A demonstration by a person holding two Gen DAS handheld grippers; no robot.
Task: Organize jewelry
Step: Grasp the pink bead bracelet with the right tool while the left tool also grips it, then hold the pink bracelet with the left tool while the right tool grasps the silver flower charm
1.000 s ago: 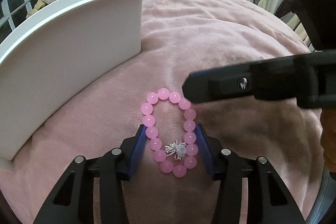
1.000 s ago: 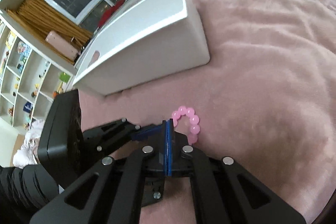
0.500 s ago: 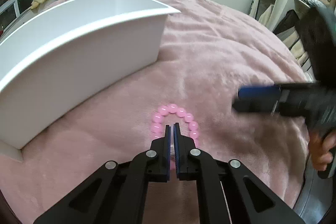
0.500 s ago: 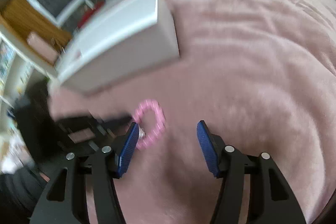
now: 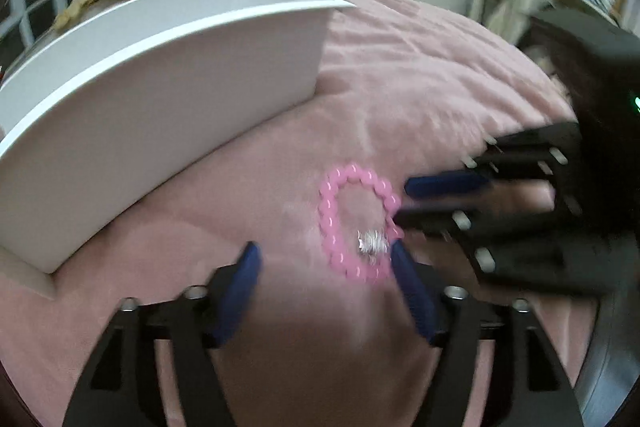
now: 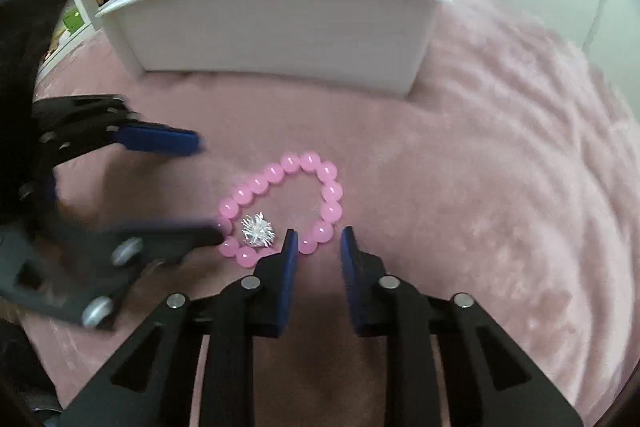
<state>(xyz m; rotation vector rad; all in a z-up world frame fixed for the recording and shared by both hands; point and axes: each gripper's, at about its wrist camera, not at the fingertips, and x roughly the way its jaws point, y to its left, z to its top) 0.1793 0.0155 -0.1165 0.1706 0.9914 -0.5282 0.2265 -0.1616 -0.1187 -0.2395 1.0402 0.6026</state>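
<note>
A pink bead bracelet (image 5: 340,223) with a silver charm (image 5: 372,242) lies flat on the pink blanket; it also shows in the right wrist view (image 6: 280,203). My left gripper (image 5: 324,253) is open, its right finger beside the bracelet's near right beads. My right gripper (image 6: 318,239) is open with a narrow gap, its tips at the bracelet's near edge. In the left wrist view the right gripper's fingers (image 5: 444,185) reach in from the right, touching the bracelet's right side. Nothing is held.
A white open box (image 5: 168,75) stands on the blanket behind the bracelet, also in the right wrist view (image 6: 280,23). The pink blanket (image 6: 480,167) covers the bed. Windows, shelves and piled clothes lie beyond.
The left gripper went from open to shut, then open again, now left of the bracelet. The right gripper opened, swung around and now faces the bracelet and box at close range.
</note>
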